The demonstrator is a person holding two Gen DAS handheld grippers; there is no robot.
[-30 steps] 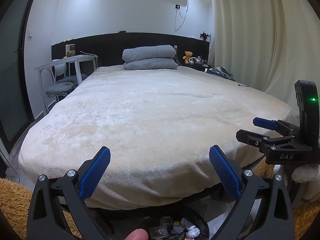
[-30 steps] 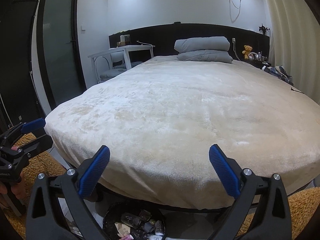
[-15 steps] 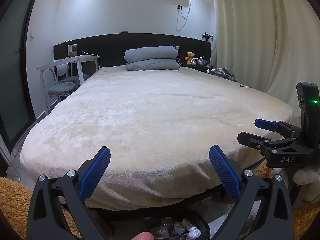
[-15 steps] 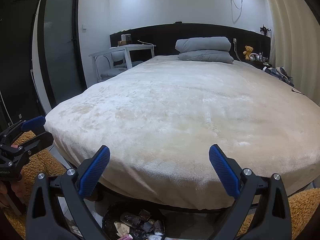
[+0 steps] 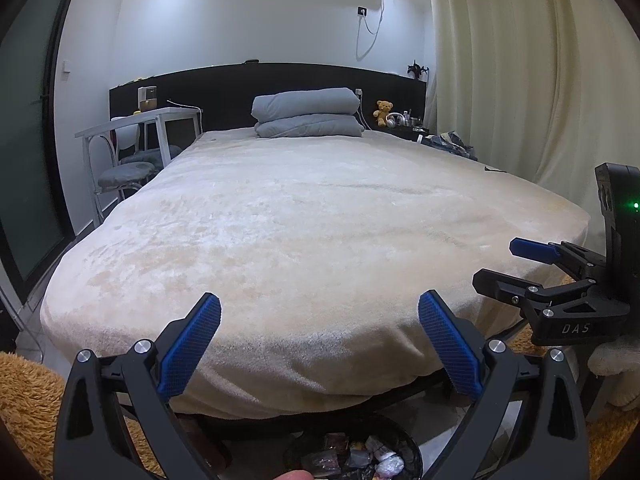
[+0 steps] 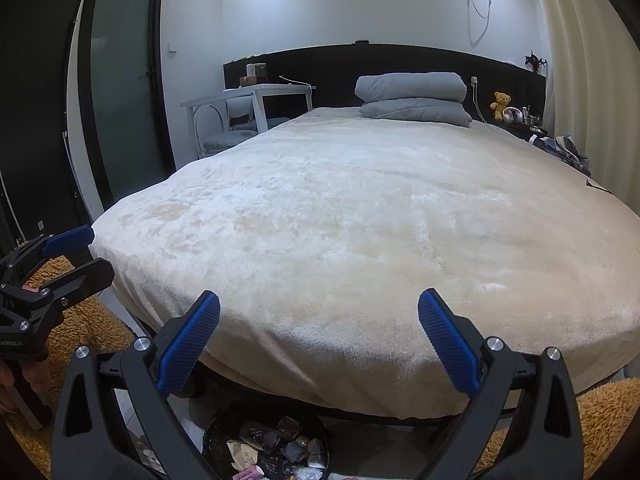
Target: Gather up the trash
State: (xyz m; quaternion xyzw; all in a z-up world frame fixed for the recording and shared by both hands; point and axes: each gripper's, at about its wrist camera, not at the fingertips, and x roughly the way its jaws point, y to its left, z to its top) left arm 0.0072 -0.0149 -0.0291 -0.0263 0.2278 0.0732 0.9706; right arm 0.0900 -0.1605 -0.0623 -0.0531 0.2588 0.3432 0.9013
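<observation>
Trash fills the bin at 6 o'clock, slightly lower in view than before; left tool and right tool gape wide, empty.

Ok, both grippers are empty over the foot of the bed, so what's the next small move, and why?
Probably pan both grippers off the bed to search the floor. The left gripper and right gripper are open and empty, the blanket shows no litter, and the trash bin below already holds wrappers. No loose trash is visible.
</observation>
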